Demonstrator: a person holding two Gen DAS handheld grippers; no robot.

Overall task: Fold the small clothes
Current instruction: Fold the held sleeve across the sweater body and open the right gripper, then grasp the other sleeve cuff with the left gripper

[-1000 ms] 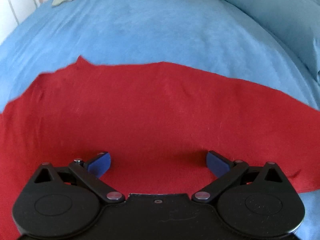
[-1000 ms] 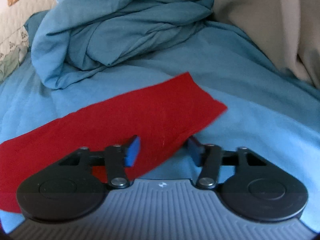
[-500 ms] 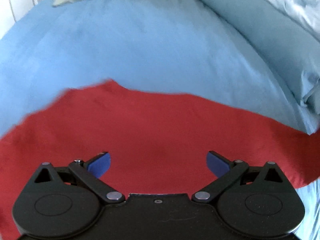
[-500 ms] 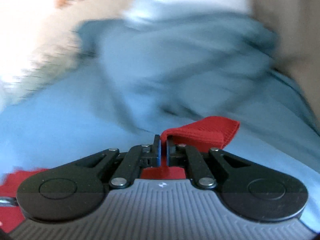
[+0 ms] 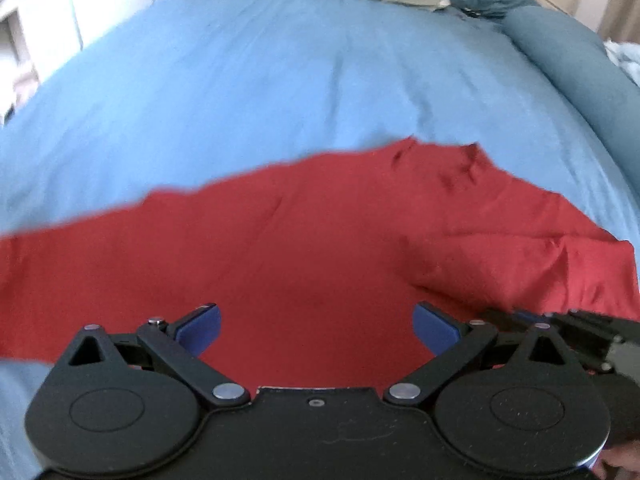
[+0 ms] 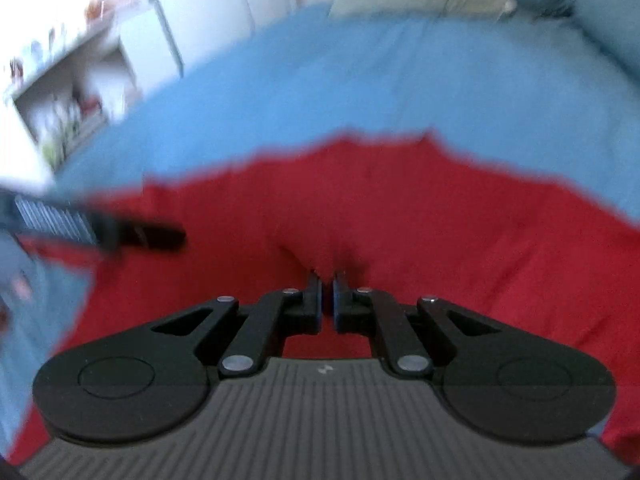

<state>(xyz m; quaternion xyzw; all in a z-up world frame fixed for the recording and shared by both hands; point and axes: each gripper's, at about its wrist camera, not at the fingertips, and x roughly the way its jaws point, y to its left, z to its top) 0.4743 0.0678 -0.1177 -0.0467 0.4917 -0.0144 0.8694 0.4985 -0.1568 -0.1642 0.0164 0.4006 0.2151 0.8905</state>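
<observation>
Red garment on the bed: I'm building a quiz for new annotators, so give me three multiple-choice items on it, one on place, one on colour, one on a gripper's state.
1. Where does the red garment lie?
A. on a wooden table
B. on the blue bedspread
C. in a basket

2. What colour are the pads of the left gripper?
A. blue
B. yellow
C. white

3. How does the right gripper stand?
A. wide open above the cloth
B. shut on a pillow
C. shut on a pinch of the red garment

Answers:
1 B: blue bedding surrounds the garment in both views.
2 A: both pads show blue in the left wrist view.
3 C: its jaws stand nearly together with red cloth puckered up between them.
</observation>
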